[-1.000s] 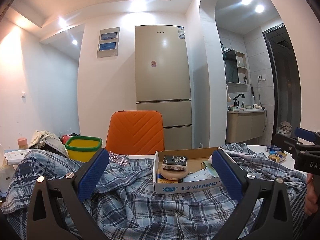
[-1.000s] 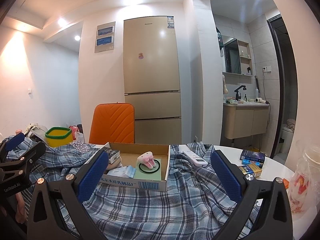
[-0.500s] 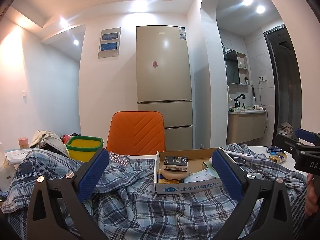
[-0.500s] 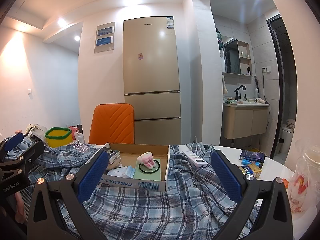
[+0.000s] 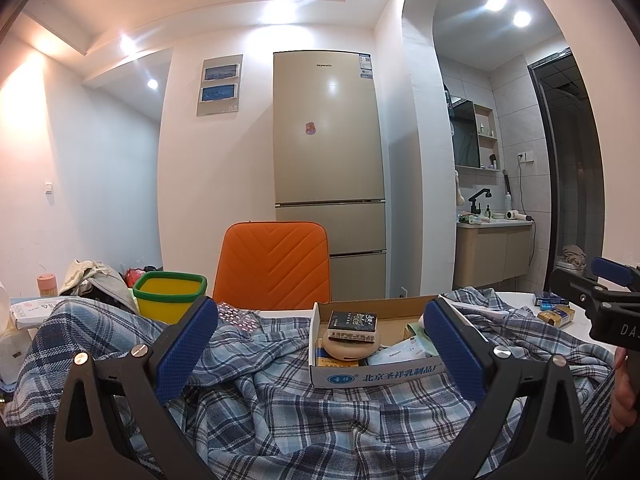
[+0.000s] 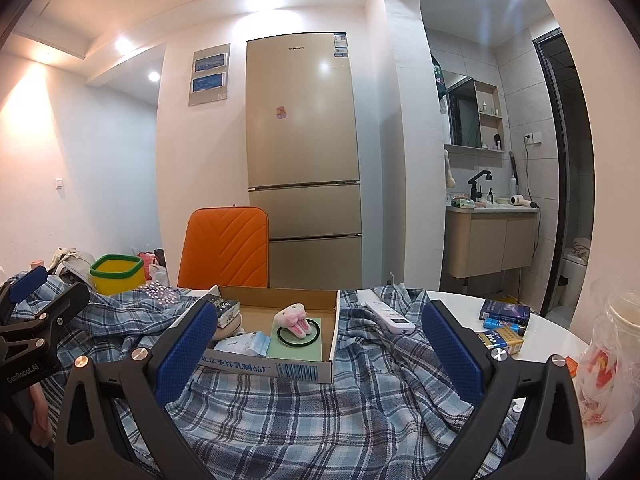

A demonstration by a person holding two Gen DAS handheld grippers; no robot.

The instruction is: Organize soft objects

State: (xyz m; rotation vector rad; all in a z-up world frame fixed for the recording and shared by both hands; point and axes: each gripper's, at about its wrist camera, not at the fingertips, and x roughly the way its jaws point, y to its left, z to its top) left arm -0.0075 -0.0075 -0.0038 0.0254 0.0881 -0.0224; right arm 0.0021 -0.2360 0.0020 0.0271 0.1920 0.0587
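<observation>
A crumpled blue plaid cloth [image 5: 288,412] covers the table and shows in the right wrist view too [image 6: 320,416]. A shallow cardboard box [image 6: 276,368] rests on it, holding a pink plush toy [image 6: 294,320], a black ring, packets and small boxes; the box also shows in the left wrist view [image 5: 372,374]. My left gripper [image 5: 320,352] is open and empty above the cloth, near the box. My right gripper [image 6: 318,350] is open and empty, just in front of the box. Each gripper shows at the edge of the other's view.
A yellow tub with a green rim [image 5: 170,294] stands at the back left. An orange chair [image 5: 274,264] is behind the table. A white remote [image 6: 390,316], small boxes [image 6: 502,318] and a plastic bag [image 6: 608,356] lie on the right.
Both views have shifted very slightly; the grippers stay open and nothing on the table has moved.
</observation>
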